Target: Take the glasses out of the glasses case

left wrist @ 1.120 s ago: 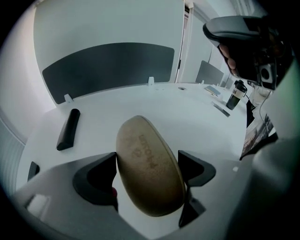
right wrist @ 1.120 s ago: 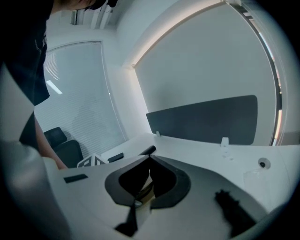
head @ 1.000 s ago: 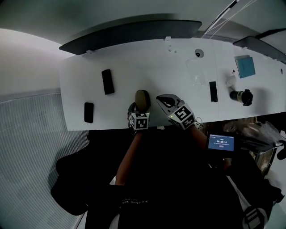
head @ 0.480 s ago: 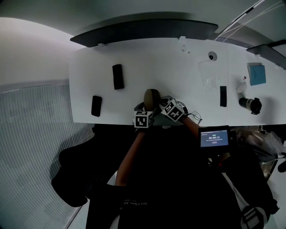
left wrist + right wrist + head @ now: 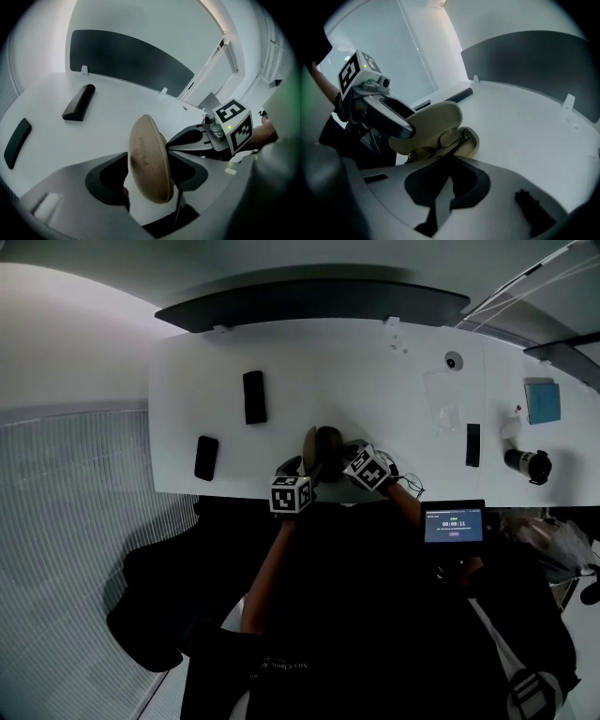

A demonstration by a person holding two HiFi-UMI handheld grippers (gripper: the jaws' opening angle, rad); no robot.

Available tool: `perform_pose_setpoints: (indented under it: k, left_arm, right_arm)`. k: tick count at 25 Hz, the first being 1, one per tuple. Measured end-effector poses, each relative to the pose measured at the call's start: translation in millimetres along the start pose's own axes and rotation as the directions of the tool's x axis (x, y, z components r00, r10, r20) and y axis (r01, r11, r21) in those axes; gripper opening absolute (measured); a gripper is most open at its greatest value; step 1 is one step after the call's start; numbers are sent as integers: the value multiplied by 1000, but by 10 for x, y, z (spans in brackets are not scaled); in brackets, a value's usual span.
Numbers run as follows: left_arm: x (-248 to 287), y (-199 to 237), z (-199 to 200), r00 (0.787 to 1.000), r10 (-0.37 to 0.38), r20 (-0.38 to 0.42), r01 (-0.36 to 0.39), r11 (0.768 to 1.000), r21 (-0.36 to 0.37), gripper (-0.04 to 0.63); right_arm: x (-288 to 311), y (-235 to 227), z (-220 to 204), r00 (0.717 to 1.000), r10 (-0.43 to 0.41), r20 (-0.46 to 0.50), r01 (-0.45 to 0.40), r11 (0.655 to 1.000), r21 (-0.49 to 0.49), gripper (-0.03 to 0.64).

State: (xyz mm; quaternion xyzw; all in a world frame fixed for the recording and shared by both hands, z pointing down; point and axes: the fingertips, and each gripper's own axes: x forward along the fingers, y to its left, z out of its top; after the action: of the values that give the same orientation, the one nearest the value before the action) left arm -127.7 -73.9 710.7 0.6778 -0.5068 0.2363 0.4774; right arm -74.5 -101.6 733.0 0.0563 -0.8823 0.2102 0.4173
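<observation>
A tan glasses case (image 5: 323, 448) lies near the front edge of the white table (image 5: 375, 381). Its lid (image 5: 436, 117) is swung up, and the glasses (image 5: 449, 139) lie folded in the lower shell (image 5: 472, 140). My left gripper (image 5: 149, 176) straddles the raised lid (image 5: 150, 159). Its jaws are closing, with one pad on each face of the lid. In the head view it sits at the case's near left (image 5: 300, 471). My right gripper (image 5: 449, 176) is shut and holds nothing. It is low, just in front of the open case, and comes in from the right (image 5: 347, 456).
Two black oblong items (image 5: 254, 397) (image 5: 206, 457) lie at the table's left. On the right are another black item (image 5: 472, 444), a blue box (image 5: 543, 401) and a dark cylinder (image 5: 530, 465). A dark panel (image 5: 309, 298) lines the far edge. A small lit screen (image 5: 455, 523) is near my right side.
The case lid has swung up from flat. My right gripper dropped and moved in beside the case. My left gripper rose slightly and its jaws narrowed around the lid.
</observation>
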Motion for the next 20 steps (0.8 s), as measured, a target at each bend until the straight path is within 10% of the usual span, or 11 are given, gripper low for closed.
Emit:
perform_pose_setpoints:
  k: [12,20]
  left_arm:
    - [-87,599,-178,995,95,-11,-95,995,-19,78]
    - [42,803,-337,999,34,-19,-37,979,-199,34]
  right_arm:
    - [9,11,-9,1000,-22,-10,22,1000,10,8]
    - [39,20,-24,999,-32,-20,33,999,21,8]
